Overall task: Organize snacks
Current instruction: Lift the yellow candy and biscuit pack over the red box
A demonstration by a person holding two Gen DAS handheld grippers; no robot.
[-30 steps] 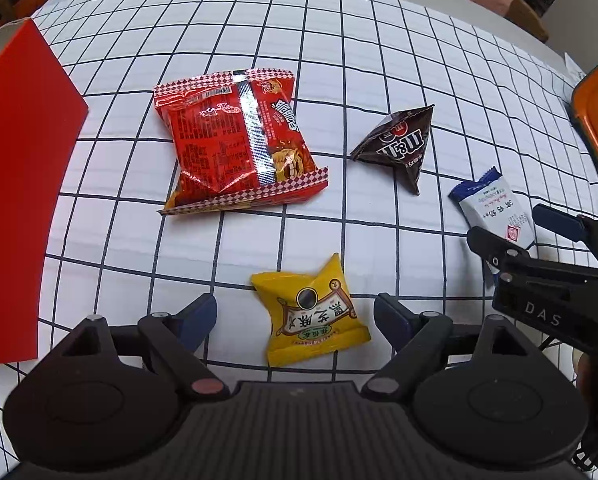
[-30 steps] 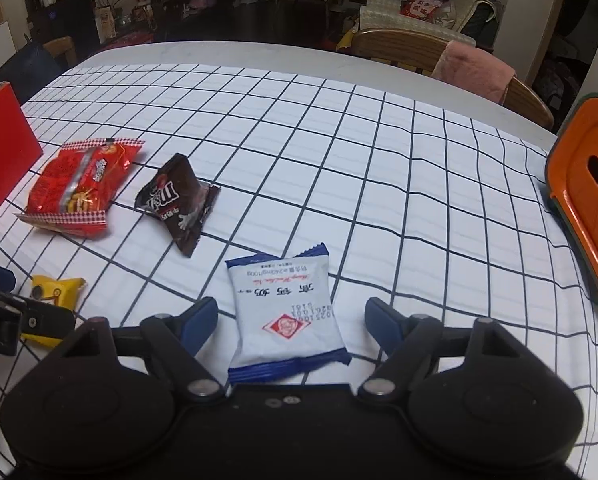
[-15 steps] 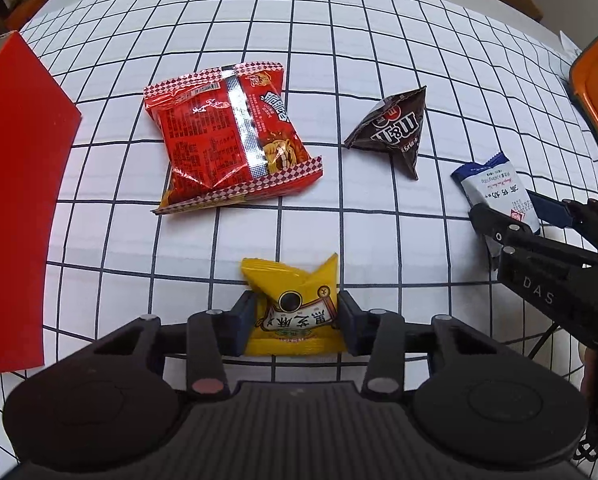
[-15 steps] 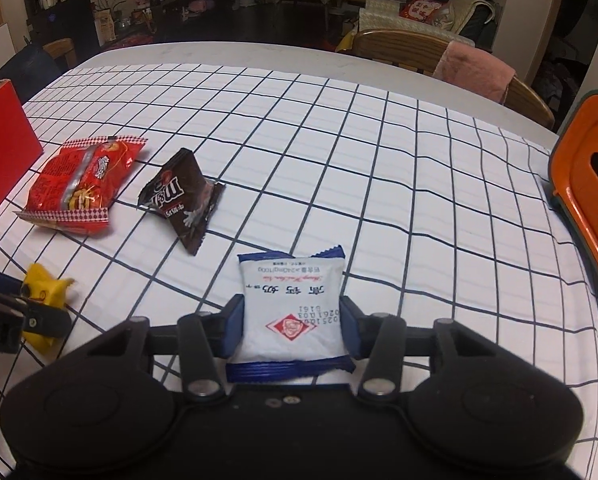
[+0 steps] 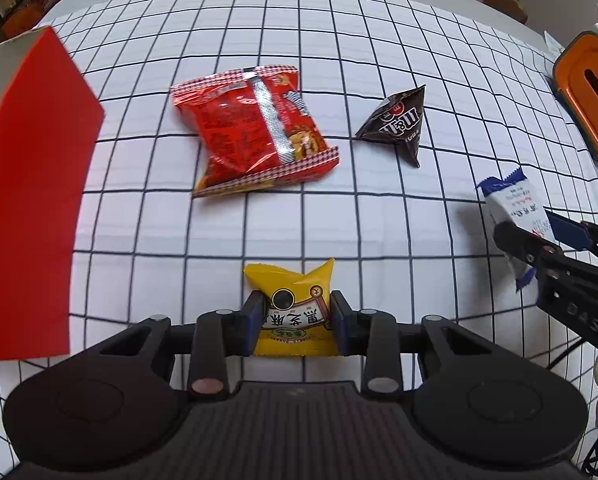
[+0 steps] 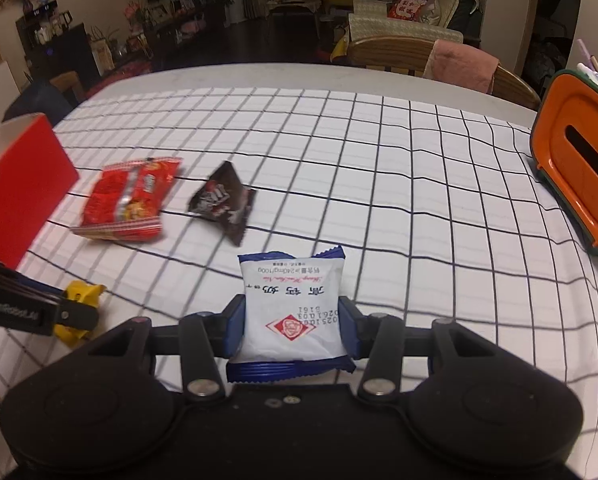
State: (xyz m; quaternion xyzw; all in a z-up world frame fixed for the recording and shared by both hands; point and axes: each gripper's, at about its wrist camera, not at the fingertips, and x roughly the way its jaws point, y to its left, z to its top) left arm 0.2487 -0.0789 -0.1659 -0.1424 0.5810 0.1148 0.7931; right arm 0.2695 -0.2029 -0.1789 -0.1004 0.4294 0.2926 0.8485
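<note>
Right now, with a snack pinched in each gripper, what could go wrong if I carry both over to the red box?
1. The left gripper pinches the yellow packet only by its sides; a soft packet could slip out.
2. The right gripper likewise holds the white and blue packet; it must cross over the red chip bag and brown candy bag, and may knock them.
3. Both grippers heading to the red box together may collide.

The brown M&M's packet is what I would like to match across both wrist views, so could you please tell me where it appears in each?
Left wrist view: the brown M&M's packet lies upper right of centre, right of the red chip bag.
Right wrist view: the same packet lies left of centre, again just right of the red chip bag.
Shared landmark: the orange box at the right edge.
</note>
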